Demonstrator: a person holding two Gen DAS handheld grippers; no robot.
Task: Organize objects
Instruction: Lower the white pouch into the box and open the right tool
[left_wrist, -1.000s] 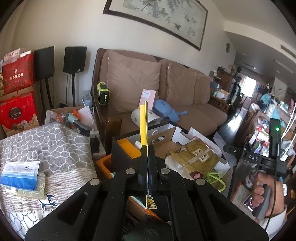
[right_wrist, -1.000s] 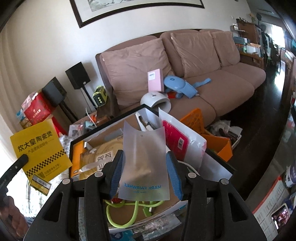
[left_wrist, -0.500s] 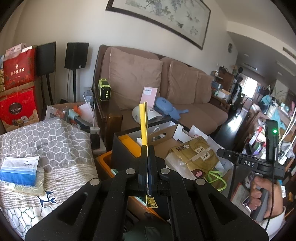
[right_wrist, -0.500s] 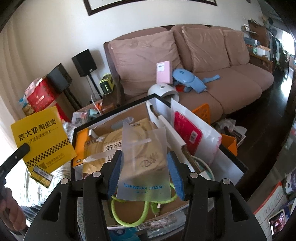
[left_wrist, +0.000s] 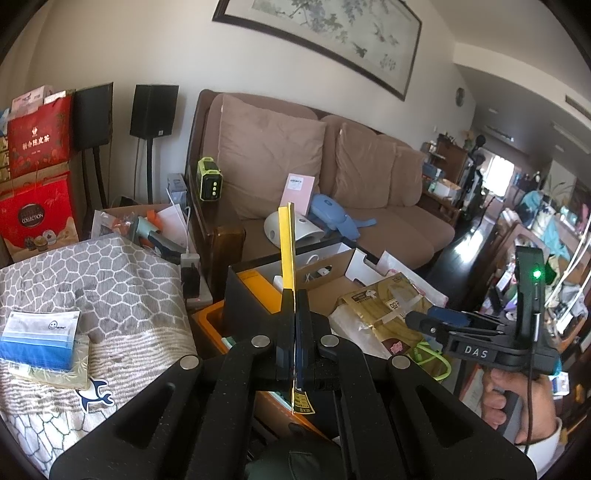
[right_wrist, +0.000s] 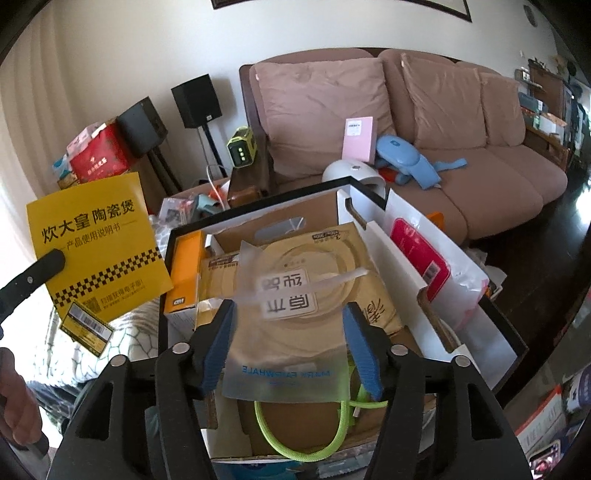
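My left gripper (left_wrist: 294, 314) pinches the yellow booklet (right_wrist: 98, 245) edge-on, long axis upright, at frame centre. My right gripper (right_wrist: 290, 349) hangs spread above the translucent pouch (right_wrist: 286, 363) in the box (right_wrist: 369, 229), lower centre.

The right gripper (right_wrist: 288, 343) has spread wider, freeing the clear bag (right_wrist: 284, 332), which now lies on the tan packet (right_wrist: 343, 258). The gripper has moved lower, toward 6 o'clock over the box (right_wrist: 373, 221).

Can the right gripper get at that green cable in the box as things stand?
Probably yes. The right gripper is open just above the green cable, but the translucent bag lies between its fingers, covering the cable's top.
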